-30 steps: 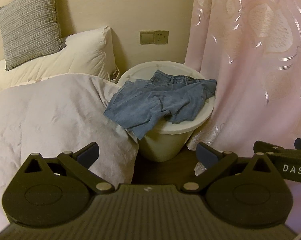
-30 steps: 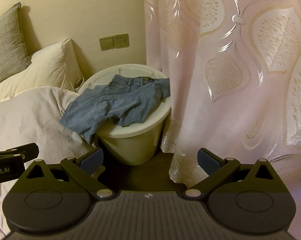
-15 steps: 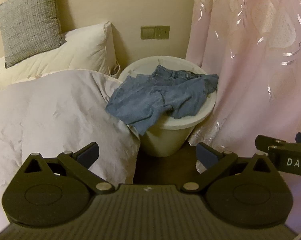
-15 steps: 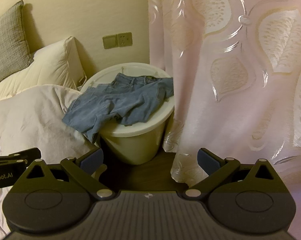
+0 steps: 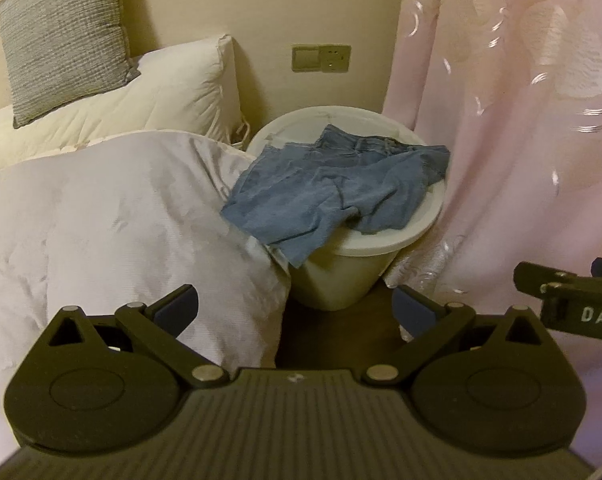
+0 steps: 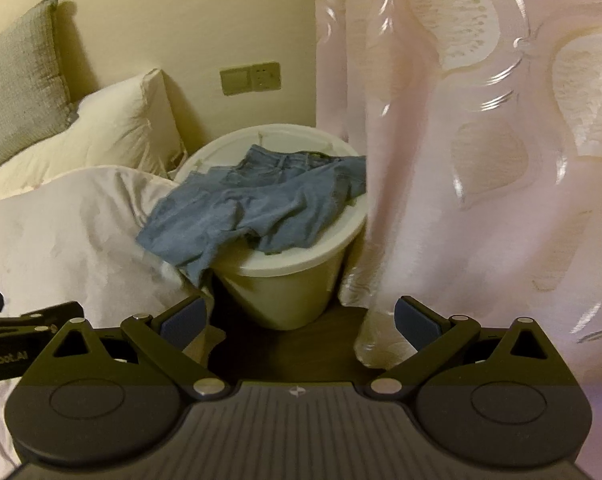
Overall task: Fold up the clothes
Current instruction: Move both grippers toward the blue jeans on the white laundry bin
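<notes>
Left wrist view gives me the left gripper (image 5: pixel 295 310) with jaws spread wide, holding nothing. At 12 o'clock, crumpled jeans (image 5: pixel 333 188) lie over the lid of a white bin (image 5: pixel 341 280), one leg hanging onto the duvet (image 5: pixel 121 216) at 10 o'clock. I see the right gripper (image 6: pixel 299 316) spread and empty too, the jeans (image 6: pixel 257 208) at 11 o'clock, a curtain (image 6: pixel 481 140) at 2 o'clock

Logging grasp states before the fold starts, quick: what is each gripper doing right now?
Left gripper: open, holding nothing.
Right gripper: open, holding nothing.
</notes>
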A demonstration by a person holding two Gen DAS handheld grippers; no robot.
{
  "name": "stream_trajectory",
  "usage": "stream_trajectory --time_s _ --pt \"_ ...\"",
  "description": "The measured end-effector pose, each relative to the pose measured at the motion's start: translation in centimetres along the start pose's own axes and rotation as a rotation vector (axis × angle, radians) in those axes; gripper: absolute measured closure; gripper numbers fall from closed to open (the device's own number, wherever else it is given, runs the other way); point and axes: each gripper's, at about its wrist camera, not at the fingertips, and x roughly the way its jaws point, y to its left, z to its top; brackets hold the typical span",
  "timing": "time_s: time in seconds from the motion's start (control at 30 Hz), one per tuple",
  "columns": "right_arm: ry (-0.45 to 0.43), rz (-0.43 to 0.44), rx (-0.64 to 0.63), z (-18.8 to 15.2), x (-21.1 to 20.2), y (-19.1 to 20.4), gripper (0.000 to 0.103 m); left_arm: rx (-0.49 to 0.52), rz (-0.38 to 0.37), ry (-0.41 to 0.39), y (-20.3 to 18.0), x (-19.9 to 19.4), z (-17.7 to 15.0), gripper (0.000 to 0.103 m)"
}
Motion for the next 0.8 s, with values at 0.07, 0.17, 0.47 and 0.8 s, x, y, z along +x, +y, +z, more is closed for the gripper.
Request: stream_trajectory --time_s 0.07,0.17,0.47,0.8 --pt "0.004 0.009 -0.004 0.2 0.4 0.2 0.000 -0.001 0.007 0.003 0.4 0.2 0.2 0.001" --pt "0.007 0.025 -0.036 0.4 0.9 0.8 0.000 -0.006 0.020 0.010 0.7 0.5 0.4 0.001" --pt "0.013 0.062 0.021 0.8 3.0 -1.7 0.002 -0.025 0.013 0.050 1.3 2.2 0.8 0.001" --pt "0.118 0.001 0.000 0.8 8.5 -1.9 0.000 -0.015 0.022 0.121 1.9 6.1 0.8 0.001"
